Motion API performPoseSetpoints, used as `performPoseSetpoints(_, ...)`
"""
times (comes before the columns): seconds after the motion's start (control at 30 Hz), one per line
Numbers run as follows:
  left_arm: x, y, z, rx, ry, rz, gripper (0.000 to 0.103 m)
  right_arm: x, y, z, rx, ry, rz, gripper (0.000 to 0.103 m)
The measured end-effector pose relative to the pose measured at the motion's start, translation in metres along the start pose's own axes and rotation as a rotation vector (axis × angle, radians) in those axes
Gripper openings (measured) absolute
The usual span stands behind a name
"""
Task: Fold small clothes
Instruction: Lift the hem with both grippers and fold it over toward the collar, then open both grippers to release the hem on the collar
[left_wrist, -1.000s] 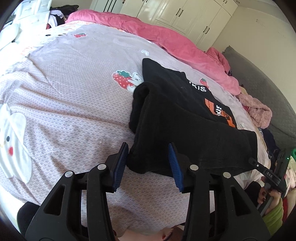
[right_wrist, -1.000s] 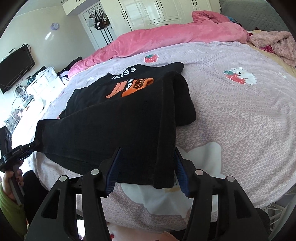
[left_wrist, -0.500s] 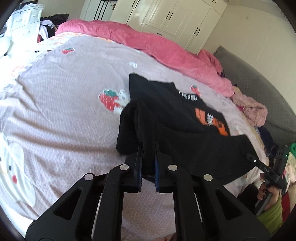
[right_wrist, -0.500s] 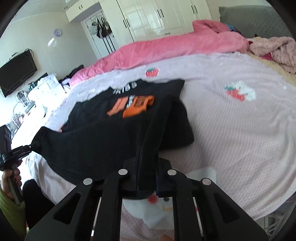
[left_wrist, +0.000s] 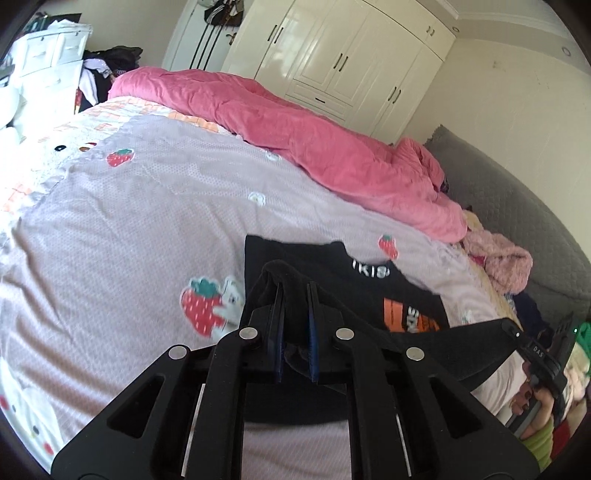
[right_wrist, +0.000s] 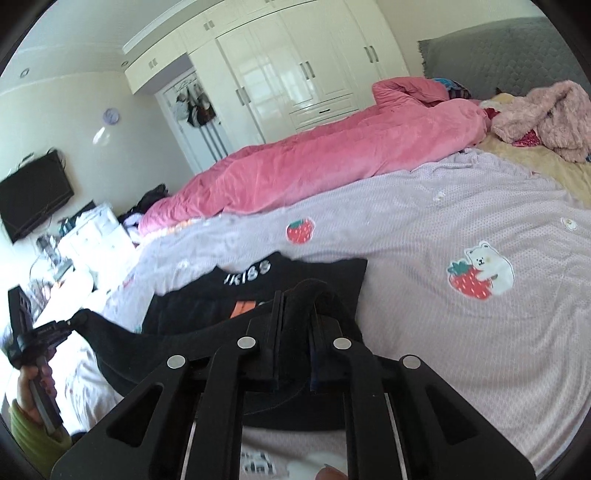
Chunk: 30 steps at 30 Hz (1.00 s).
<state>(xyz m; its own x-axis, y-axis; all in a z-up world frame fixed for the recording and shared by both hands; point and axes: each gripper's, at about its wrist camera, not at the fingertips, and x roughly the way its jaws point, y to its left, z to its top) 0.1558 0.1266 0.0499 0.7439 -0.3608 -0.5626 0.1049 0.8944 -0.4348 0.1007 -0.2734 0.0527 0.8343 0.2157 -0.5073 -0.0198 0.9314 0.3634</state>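
A: While I have both corners off the bed, tell me what you read on the left side first.

B: On the left wrist view, your left gripper (left_wrist: 295, 325) has its pads drawn in to a narrow gap with a thick bunch of the black shirt (left_wrist: 332, 280) pinched between them. That corner is lifted clear of the lilac bedspread (left_wrist: 129, 229).

A: Agreed. I feel nothing slipping. And the middle?

B: Between the two tools the near edge hangs as a dark band in the air. Beyond it the rest of the shirt lies flat on the bedspread, printed side up, with the white lettering and the orange print (left_wrist: 406, 317) showing.

A: Then the right.

B: In the right wrist view your right gripper (right_wrist: 297, 328) is closed down the same way on the other near corner of the shirt. The pink duvet (right_wrist: 314, 166) is well beyond it, along the far side of the bed.

A: So I judge I am mid-fold: near edge raised, not yet laid.

B: I'd say so. The next move, I think, calls for carrying both corners forward together, level, over the print, then lowering them near the far edge before I ask you to let go.

A: If one side leads, the fold will likely skew.
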Motion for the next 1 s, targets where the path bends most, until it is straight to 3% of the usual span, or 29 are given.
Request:
performPoseSetpoints(0.33, 0.055, 0.012, 0.028, -0.083, -0.013, 0.023, 0.004, 0.066, -0.018, 0.029, 0.099, 0.034, -0.085, 0.009)
performPoseSetpoints(0.63, 0.092, 0.031, 0.009, -0.091, 0.030, 0.041, 0.004, 0.114, -0.033, 0.003, 0.108, 0.095, -0.160, 0.009)
performPoseSetpoints(0.83, 0.091, 0.030, 0.009, -0.084, 0.023, 0.046, 0.005, 0.120, -0.039, -0.001, 0.119, 0.107, -0.155, 0.010)
performPoseSetpoints(0.93, 0.085, 0.025, 0.010, -0.063, 0.004, 0.058, 0.008, 0.118, -0.038, -0.001, 0.115, 0.106, -0.147, 0.017)
performPoseSetpoints(1.0, 0.082, 0.023, 0.012, -0.053, 0.002, 0.053, 0.019, 0.116, -0.034, -0.001, 0.091, 0.110, -0.136, 0.035)
